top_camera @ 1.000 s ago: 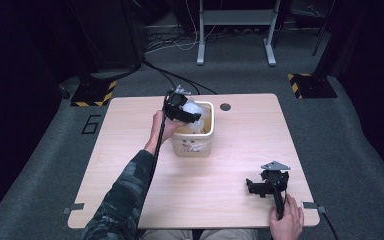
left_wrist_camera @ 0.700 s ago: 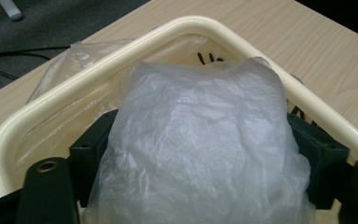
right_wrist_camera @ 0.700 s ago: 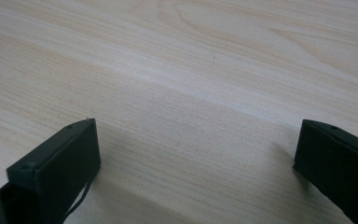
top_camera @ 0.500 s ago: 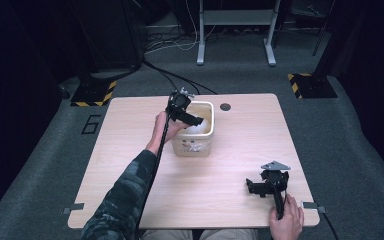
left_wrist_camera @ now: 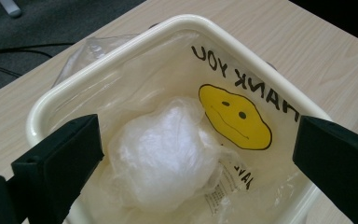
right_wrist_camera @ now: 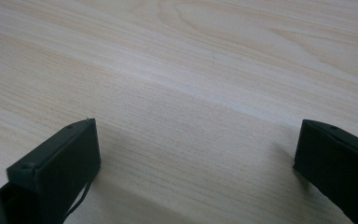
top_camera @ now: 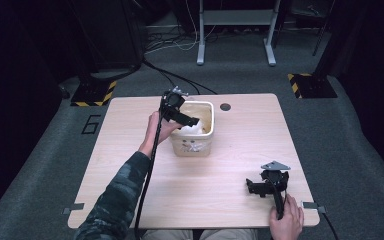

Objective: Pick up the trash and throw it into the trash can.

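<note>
— Since a second ago, has the left gripper [top_camera: 192,121] shifted?
— Slightly: it sits lower over the bin's left rim, and the white bundle that was up at its jaws then now lies inside the bin [top_camera: 206,111]. The right gripper [top_camera: 250,187] has not budged.

— Where is the bundle relative to the left gripper?
— In the left gripper view the crumpled plastic bag [left_wrist_camera: 161,151] lies on the bin's floor, below and between the two black jaws, apart from both. The jaws stand wide, holding nothing.

— And the bin itself?
— It stands on the table [top_camera: 240,150] toward the far side, left of centre. A clear liner with a yellow smiley face [left_wrist_camera: 235,117] covers its inside wall.

— The right gripper?
— It rests low on the bare wood at the near right corner, jaws spread wide, nothing between them.

— Count things for me.
— One bin, one crumpled bag, one printed liner, two grippers.
</note>
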